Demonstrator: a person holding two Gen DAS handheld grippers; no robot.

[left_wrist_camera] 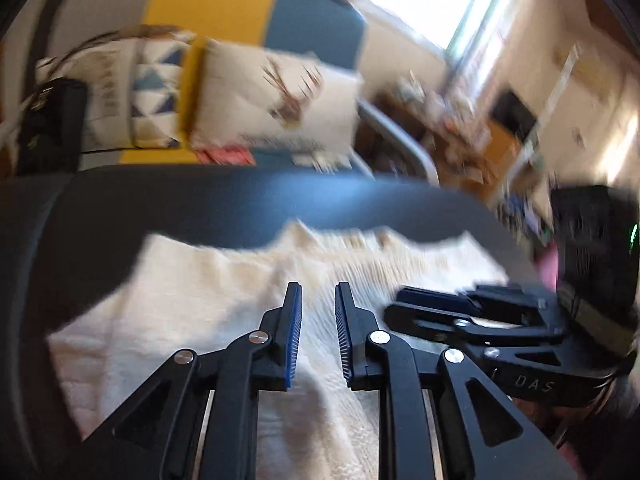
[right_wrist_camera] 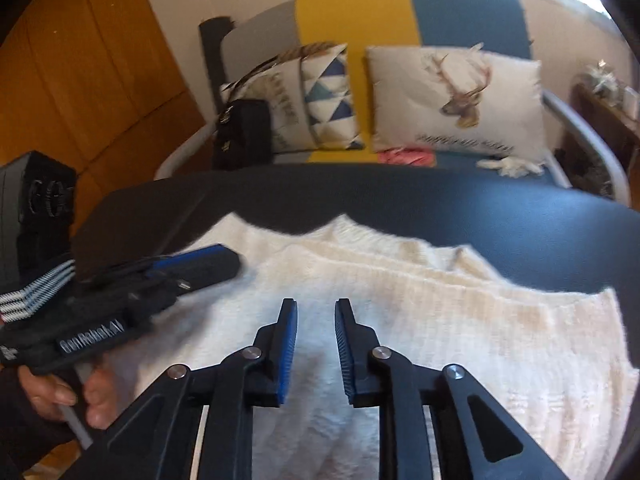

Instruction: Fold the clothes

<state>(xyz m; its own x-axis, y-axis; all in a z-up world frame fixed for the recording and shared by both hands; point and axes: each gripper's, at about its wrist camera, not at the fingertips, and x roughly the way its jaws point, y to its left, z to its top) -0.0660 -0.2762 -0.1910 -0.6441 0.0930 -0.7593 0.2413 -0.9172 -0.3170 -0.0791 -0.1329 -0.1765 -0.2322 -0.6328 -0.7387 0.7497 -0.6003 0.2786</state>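
Note:
A cream knitted garment lies spread on the dark table, with rumpled layers along its far edge. My left gripper hovers just over the cloth, open, with nothing between its blue pads. My right gripper is likewise open over the garment's middle, holding nothing. Each shows in the other's view: the right gripper lies close at the right, and the left gripper reaches in from the left, held by a hand. The left wrist view is motion-blurred.
The round dark table ends just past the garment. Behind it stands a grey, yellow and blue sofa with a deer cushion, a black bag and a pink item. A black box sits by the table's left.

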